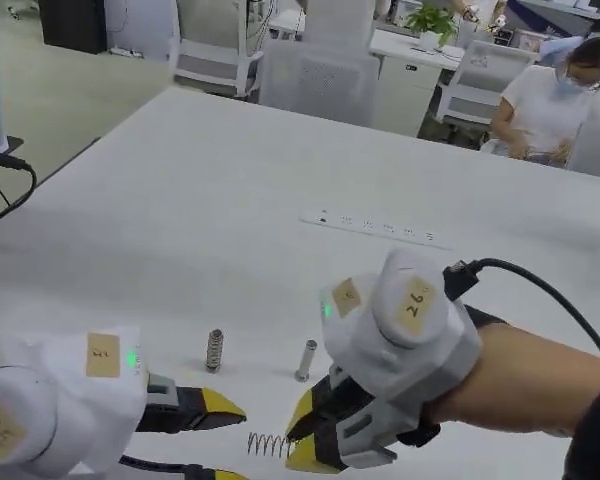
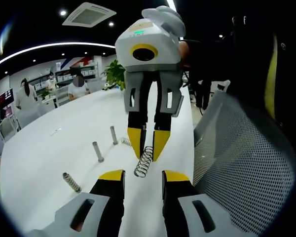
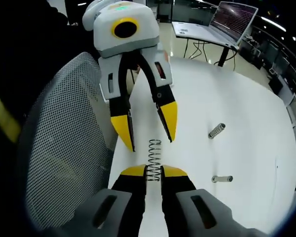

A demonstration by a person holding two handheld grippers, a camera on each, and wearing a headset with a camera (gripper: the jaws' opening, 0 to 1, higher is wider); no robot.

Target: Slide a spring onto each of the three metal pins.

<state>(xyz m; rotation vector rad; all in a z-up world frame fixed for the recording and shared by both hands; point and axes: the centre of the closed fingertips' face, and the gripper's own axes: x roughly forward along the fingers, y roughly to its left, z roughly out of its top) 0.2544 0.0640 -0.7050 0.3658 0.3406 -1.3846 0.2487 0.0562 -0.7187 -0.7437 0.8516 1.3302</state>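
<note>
Spring (image 3: 154,157) is a thin, shiny wire coil, low over the white table (image 3: 227,98). My right claw (image 3: 154,172) reaches in from the right and is pinched tight on one end of it. My left claw (image 3: 151,143) faces it, wide open, with its tips beside the other end.

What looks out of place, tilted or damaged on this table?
Nothing stands out. The right gripper holds one spring by its end, and its coils look even. The pin with a spring and the bare pin both stand on the table.
</note>
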